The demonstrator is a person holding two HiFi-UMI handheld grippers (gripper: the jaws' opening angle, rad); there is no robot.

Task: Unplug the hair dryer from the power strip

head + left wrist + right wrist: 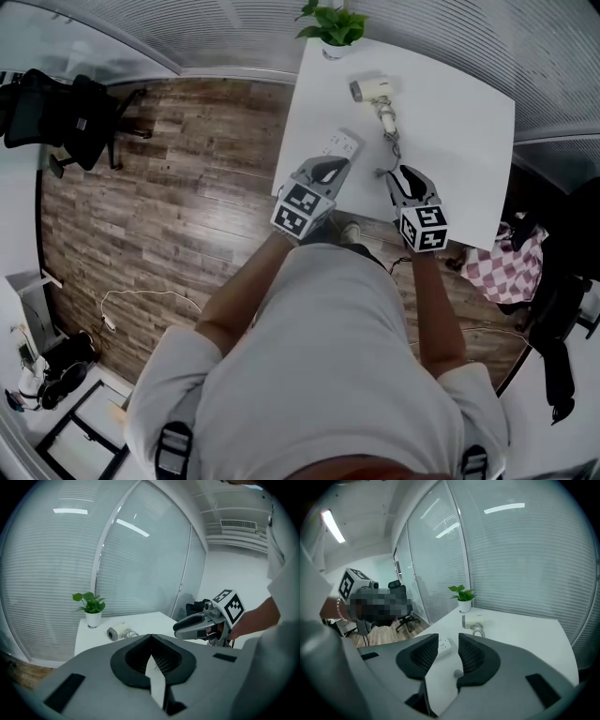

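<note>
Right claw (448, 639) is wide open and holds nothing. Between its two dark jaws you can see the bare top of the white square table (459, 141) and a small grey round plug (458, 672). The plug lies flat on the table, just below this claw.

Left claw (151, 637) has its jaw tips together, with nothing between them. Both claws hang above the near edge of the table.

Across the table from the claws lies the white plastic hair dryer (368, 88), close to the far edge. Its fat barrel lies sideways, and its handle points back toward the person. A grey coiled cord (389, 122) runs from the handle toward the right claw, so the right claw is nearer to the plug.

Just past the left claw lies the long white plastic power strip (339, 144), a little slanted. It is apart from the plug. I cannot see anything stuck in its holes, so I think the hair dryer is already unplugged. The next move may only be to pull both claws away.

At the far edge stands a small white pot (331, 49) with a leafy green plant (333, 23) in it.
</note>
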